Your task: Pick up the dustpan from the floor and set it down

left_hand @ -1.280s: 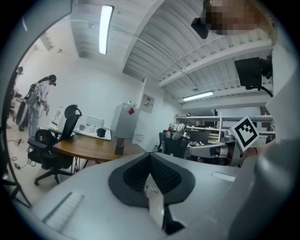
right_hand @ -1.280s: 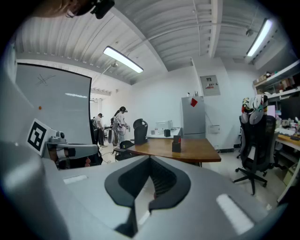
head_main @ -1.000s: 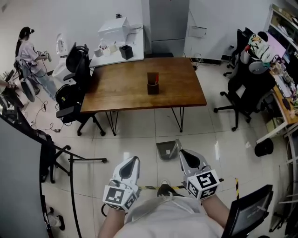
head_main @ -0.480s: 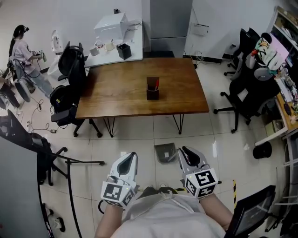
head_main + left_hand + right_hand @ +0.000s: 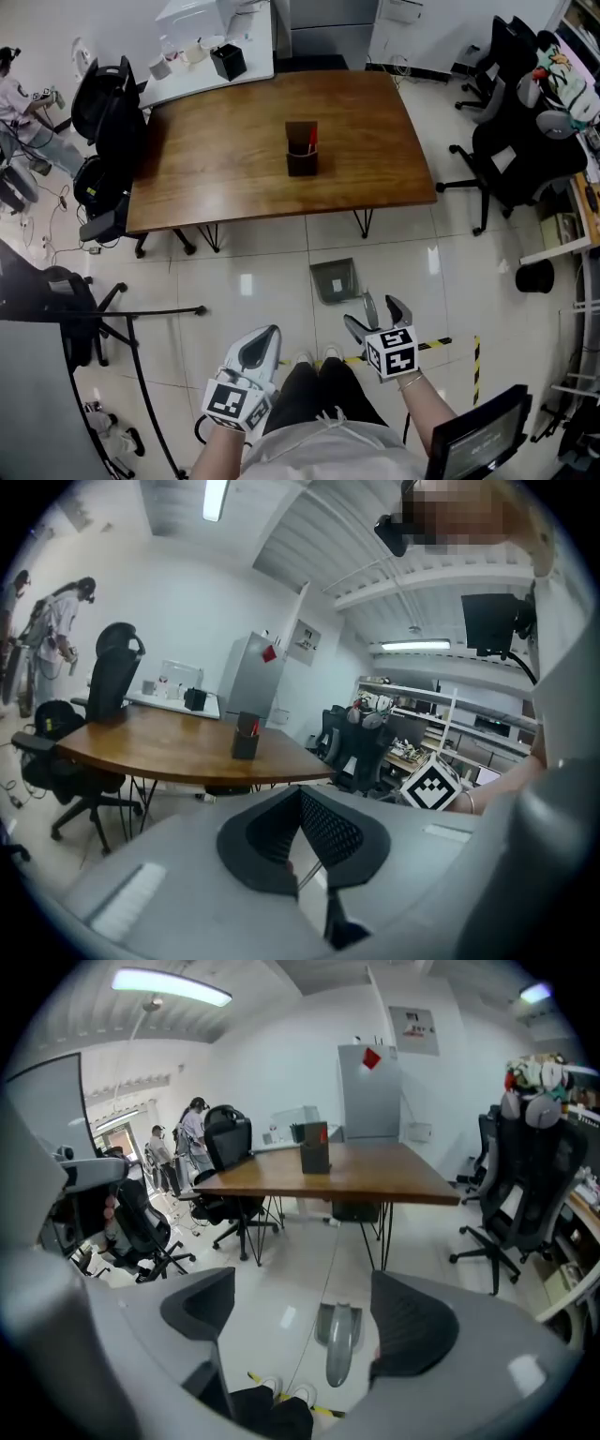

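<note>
A grey dustpan (image 5: 334, 279) lies flat on the tiled floor in front of the wooden table, its handle (image 5: 369, 307) pointing back toward me. In the head view my right gripper (image 5: 377, 313) hangs just over the end of that handle, tilted down, its jaws opening with nothing between the pads. The right gripper view shows the dustpan (image 5: 338, 1336) on the floor through the gap of the right gripper (image 5: 305, 1314). My left gripper (image 5: 265, 336) is shut and empty, off to the left of the dustpan; the left gripper view shows the left gripper (image 5: 300, 803) with its pads together.
The wooden table (image 5: 216, 159) bears a dark pen holder (image 5: 301, 150). Black office chairs stand at the left (image 5: 105, 117) and right (image 5: 514, 150). A black stand's legs (image 5: 141, 313) spread at the left. Yellow-black tape (image 5: 439, 344) crosses the floor by my shoes (image 5: 315, 357).
My right gripper has dropped toward the dustpan's handle and its jaws have gone from shut to apart. The left gripper sank too and stays shut. The view has tipped lower over the floor.
</note>
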`<state>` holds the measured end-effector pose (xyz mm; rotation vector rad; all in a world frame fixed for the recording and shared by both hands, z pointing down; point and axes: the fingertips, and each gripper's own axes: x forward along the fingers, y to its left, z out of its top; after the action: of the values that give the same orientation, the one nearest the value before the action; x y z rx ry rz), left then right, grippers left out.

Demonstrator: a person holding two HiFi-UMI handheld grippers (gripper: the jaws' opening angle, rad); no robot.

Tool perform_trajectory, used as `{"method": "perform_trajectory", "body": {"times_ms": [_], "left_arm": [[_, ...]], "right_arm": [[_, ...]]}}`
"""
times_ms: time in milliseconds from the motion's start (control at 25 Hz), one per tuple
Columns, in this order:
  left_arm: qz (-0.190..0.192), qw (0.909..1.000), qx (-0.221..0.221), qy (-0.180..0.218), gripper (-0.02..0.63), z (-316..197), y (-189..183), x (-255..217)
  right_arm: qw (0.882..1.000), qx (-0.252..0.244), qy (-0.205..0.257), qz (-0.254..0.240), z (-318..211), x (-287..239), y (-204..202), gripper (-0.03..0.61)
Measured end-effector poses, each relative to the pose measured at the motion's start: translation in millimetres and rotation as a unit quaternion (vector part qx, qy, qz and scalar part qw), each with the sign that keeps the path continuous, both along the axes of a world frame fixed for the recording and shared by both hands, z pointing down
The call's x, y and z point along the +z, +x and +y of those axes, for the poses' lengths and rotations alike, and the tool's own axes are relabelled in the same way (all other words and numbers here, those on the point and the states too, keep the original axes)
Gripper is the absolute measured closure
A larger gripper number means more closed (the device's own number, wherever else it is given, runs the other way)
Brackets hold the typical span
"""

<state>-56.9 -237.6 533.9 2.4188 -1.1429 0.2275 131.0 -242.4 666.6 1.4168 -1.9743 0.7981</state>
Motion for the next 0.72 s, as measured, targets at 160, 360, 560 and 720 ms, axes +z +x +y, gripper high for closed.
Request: {"method": "perform_trajectory", "body": {"times_ms": [160, 360, 560, 720], "left_arm": [[-0.014, 0.9997, 0.008, -0.02, 0.598, -6, 9, 28], [-0.026, 0.9994, 0.013, -0.021, 0.598, -7, 7, 72], [-0.009, 0.9994, -0.005, -0.033, 0.598, 1, 9, 90], [-0.012, 0.9998, 0.002, -0.013, 0.598, 2, 10, 75]], "right_arm": [[0.997, 0.014, -0.07, 0.007, -1, 75, 20, 0.14], [0.992, 0.021, -0.125, 0.012, -1, 149, 28, 0.14], [0.985, 0.037, -0.166, 0.029, 1, 177, 28, 0.163], [0.98, 0.047, -0.179, 0.077, -1, 191, 39, 0.436]]}}
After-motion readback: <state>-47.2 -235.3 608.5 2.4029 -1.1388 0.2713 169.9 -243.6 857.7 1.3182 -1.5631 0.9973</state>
